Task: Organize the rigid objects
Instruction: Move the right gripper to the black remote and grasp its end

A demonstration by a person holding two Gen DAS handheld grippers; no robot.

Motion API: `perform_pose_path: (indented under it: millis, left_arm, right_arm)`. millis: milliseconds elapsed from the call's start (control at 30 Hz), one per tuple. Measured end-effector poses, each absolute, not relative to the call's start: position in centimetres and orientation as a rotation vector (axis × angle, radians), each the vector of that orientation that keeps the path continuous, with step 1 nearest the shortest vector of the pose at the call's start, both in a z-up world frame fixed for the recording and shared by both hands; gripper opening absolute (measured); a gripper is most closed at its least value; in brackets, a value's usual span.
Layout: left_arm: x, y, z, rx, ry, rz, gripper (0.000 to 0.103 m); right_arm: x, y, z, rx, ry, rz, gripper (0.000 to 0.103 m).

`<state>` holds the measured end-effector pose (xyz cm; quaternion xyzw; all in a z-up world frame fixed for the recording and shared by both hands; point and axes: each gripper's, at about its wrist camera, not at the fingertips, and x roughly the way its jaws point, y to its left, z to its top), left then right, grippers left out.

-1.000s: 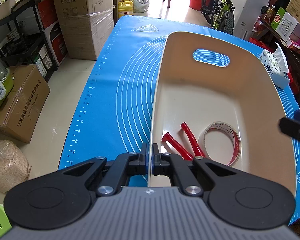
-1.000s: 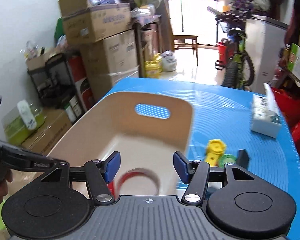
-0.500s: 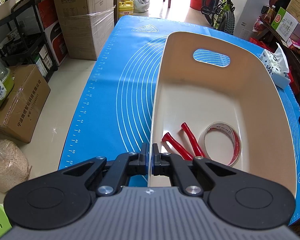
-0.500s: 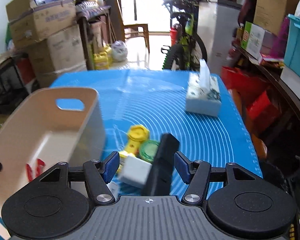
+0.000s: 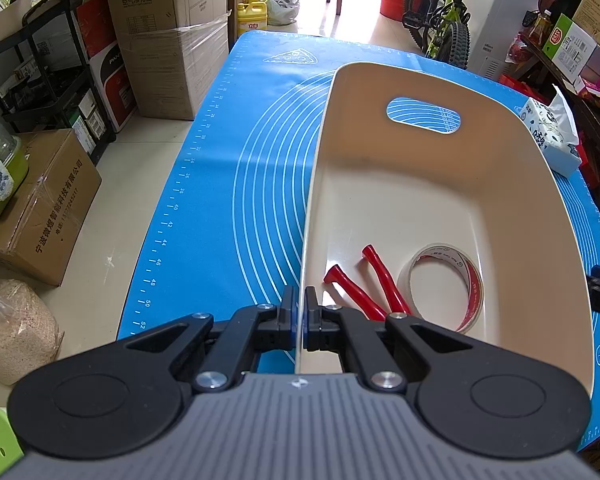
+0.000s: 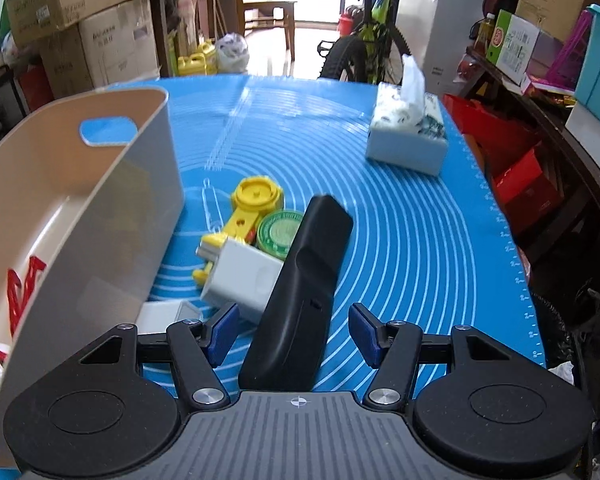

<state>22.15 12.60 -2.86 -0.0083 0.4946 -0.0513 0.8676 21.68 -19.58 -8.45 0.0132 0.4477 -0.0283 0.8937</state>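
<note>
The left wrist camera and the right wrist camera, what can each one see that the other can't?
Only the left wrist view shows the roll of clear tape with red print inside the bin, and the left gripper shut on the bin's wall.

Only the right wrist view shows the black remote control between the open right gripper fingers, the white charger block, the yellow plastic toy and the round green tin.

Both show the cream plastic bin, the red-handled tool, the tissue box and the blue mat.

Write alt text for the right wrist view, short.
Open right gripper straddles a black remote control lying on a blue mat, pads clear of it. Left: beige bin, white charger block, yellow toy, green tin.
</note>
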Motion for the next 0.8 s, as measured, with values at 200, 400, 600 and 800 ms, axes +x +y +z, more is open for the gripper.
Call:
perform_pose_path:
  millis: [200,400,600,800]
  left_arm:
    - [22.1,12.6,-2.9,-0.016,1.036,-0.107,0.004]
    - [22.2,12.8,-3.0,-0.015,1.036,-0.106,0.004]
    - [22.2,12.8,-3.0,-0.014,1.035,-0.106,0.004]
    - [22.2,12.8,-3.0,-0.014,1.035,-0.105,0.004]
  right_arm:
    - [22.4,-19.0,-9.7,-0.010,0.981,-0.040,0.068]
    - [22.9,-19.4,-10.7,0.006,1.006,-0.052,0.064]
    - [23.1,-19.9,-10.7,0.006,1.003,-0.082,0.056]
    - [23.5,-20.3,-10.9,0.010,1.006,-0.095,0.053]
